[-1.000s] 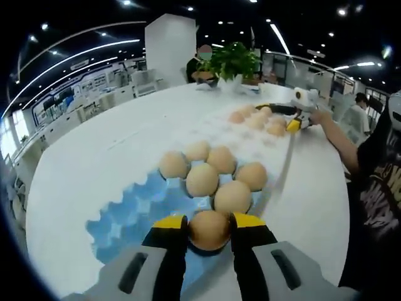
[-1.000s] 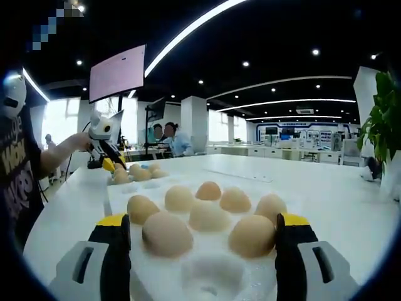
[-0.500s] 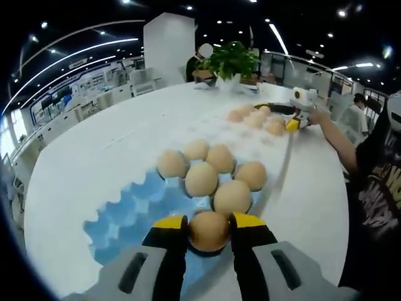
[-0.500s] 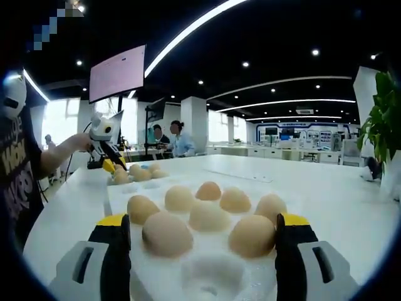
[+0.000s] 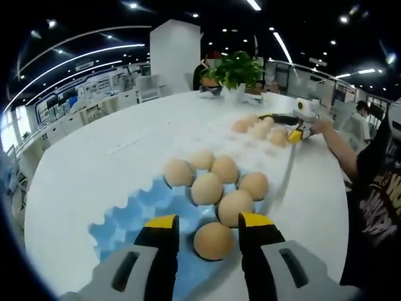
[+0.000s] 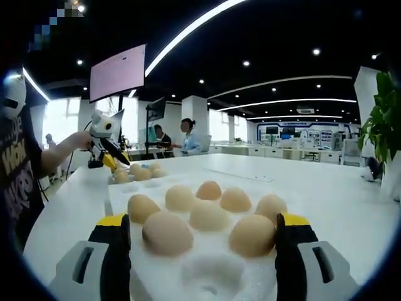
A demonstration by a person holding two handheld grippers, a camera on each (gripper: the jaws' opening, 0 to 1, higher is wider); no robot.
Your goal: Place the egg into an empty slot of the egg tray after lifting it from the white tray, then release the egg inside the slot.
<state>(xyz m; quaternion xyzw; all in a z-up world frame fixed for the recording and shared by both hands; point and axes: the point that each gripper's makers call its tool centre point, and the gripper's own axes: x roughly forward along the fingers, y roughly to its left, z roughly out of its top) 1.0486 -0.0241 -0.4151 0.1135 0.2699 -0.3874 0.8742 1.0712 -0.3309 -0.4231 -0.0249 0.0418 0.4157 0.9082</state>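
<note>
Resting in a blue tray slot – egg, apart from both jaws of left gripper, spread wide. Looks released, placement done – only withdrawal left. Right gripper wide, empty, over white tray.

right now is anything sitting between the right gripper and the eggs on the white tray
Nothing visible does. The right gripper hangs open just above the white tray, with two eggs, one by the left jaw and one by the right, directly ahead and only an empty dimple nearer.

Bright ceiling strip lights, sharp centre, fisheye bending at edges
</note>
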